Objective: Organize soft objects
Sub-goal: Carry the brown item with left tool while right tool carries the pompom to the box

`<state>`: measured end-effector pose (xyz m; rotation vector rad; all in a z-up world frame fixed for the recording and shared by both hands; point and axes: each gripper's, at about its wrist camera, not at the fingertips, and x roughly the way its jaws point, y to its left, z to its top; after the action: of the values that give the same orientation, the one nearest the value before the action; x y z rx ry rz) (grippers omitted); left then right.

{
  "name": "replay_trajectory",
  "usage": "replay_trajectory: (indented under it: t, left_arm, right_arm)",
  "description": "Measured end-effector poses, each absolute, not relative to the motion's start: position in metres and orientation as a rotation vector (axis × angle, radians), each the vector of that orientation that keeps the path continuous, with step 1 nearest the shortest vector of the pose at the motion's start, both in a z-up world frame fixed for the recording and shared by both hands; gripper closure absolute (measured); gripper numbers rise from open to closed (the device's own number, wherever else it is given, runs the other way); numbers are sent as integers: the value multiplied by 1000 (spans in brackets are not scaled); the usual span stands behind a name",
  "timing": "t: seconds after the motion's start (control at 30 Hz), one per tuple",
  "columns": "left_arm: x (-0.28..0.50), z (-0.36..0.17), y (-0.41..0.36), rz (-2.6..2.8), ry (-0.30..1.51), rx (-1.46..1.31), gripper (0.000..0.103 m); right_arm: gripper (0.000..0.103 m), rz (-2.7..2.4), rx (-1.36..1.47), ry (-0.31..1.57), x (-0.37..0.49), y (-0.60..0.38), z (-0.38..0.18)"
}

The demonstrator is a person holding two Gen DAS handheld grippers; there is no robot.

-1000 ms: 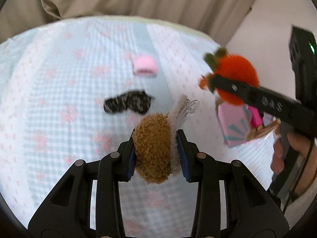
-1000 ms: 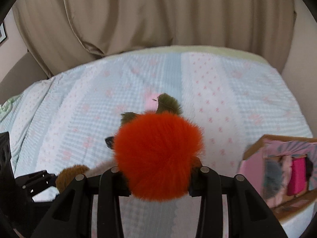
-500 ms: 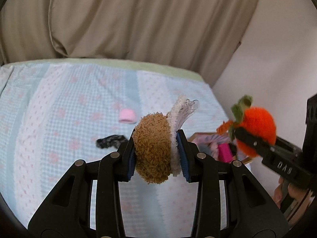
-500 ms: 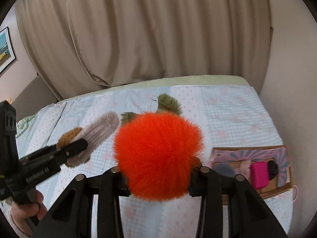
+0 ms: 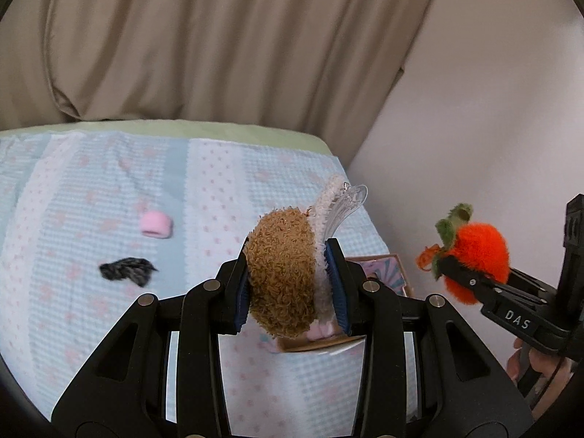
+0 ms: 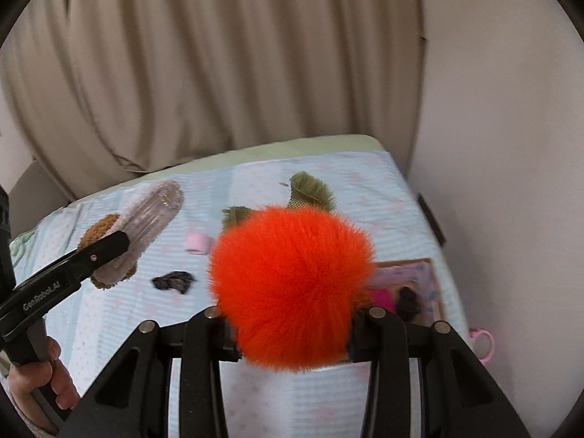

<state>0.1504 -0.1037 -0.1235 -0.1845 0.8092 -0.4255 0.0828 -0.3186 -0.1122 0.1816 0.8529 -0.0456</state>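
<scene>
My left gripper (image 5: 292,284) is shut on a brown fuzzy hair clip (image 5: 281,273) with a clear plastic claw, held above the bed; it also shows in the right wrist view (image 6: 109,244). My right gripper (image 6: 292,332) is shut on an orange pom-pom (image 6: 288,284) with green leaves; it shows at the right of the left wrist view (image 5: 478,266). A pink box (image 6: 408,284) holding soft items sits at the bed's right edge, partly hidden behind both held objects. A pink roll (image 5: 156,223) and a black scrap (image 5: 126,271) lie on the bedspread.
The bed has a light blue and pink checked cover (image 5: 73,189). Beige curtains (image 5: 219,43) hang behind it and a pale wall (image 5: 492,127) stands to the right. A pink ring-shaped item (image 6: 481,343) lies by the bed's right edge.
Both grippers have lifted and tilted up, so more curtain and wall show. The right gripper has drifted right, bringing the pink box behind the pom-pom. Both holds are unchanged.
</scene>
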Motion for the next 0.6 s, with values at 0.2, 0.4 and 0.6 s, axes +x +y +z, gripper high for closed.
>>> replay_trajectory:
  t: [0.2, 0.4, 0.6]
  left_arm:
    - [157, -157, -171, -432, 873, -171, 70]
    - [166, -198, -227, -446, 950, -138, 70]
    - [181, -248, -269, -422, 1048, -123, 70]
  right_arm:
    - [67, -112, 218, 915, 86, -375, -137]
    - [67, -160, 229, 1004, 102, -417, -178]
    - [67, -188, 252, 1103, 121, -445, -232]
